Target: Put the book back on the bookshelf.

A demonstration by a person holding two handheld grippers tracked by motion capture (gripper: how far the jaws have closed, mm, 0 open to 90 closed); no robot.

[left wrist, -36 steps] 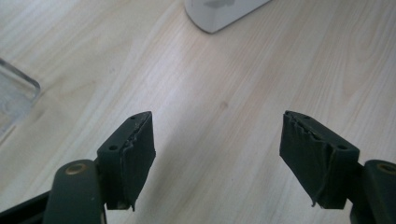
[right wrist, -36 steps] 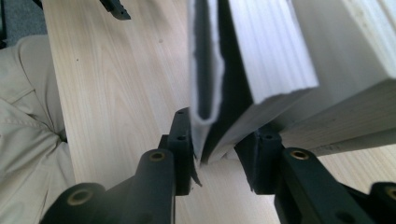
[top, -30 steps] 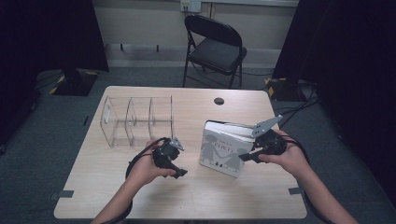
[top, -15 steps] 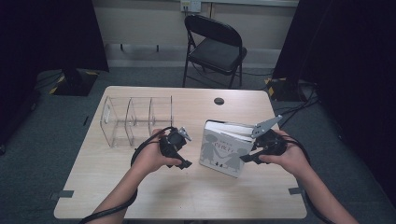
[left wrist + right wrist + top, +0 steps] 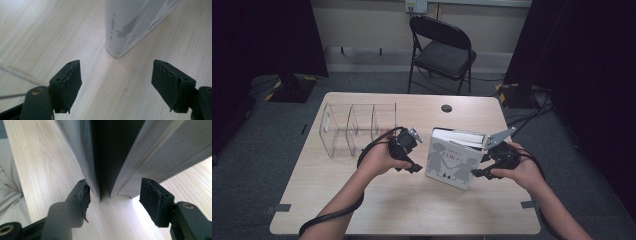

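Book [image 5: 451,164] stood upright on counter [image 5: 377,200], slightly splayed, between both grippers. Right gripper [image 5: 115,200] had jaws just opening, released, straddling the book's bottom corner, pads not pressing. Left gripper [image 5: 116,82] jaws parted, empty, book's spine just ahead. Clear organizer [image 5: 354,129] lay beyond left gripper.

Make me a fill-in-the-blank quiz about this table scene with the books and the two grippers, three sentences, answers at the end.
1. The white books stand on the wooden table between the left gripper and the ______ gripper.
2. The clear plastic organizer lies to the ______ of the books in the high view.
3. Behind the table stands a black folding ______.

Missing words: right; left; chair
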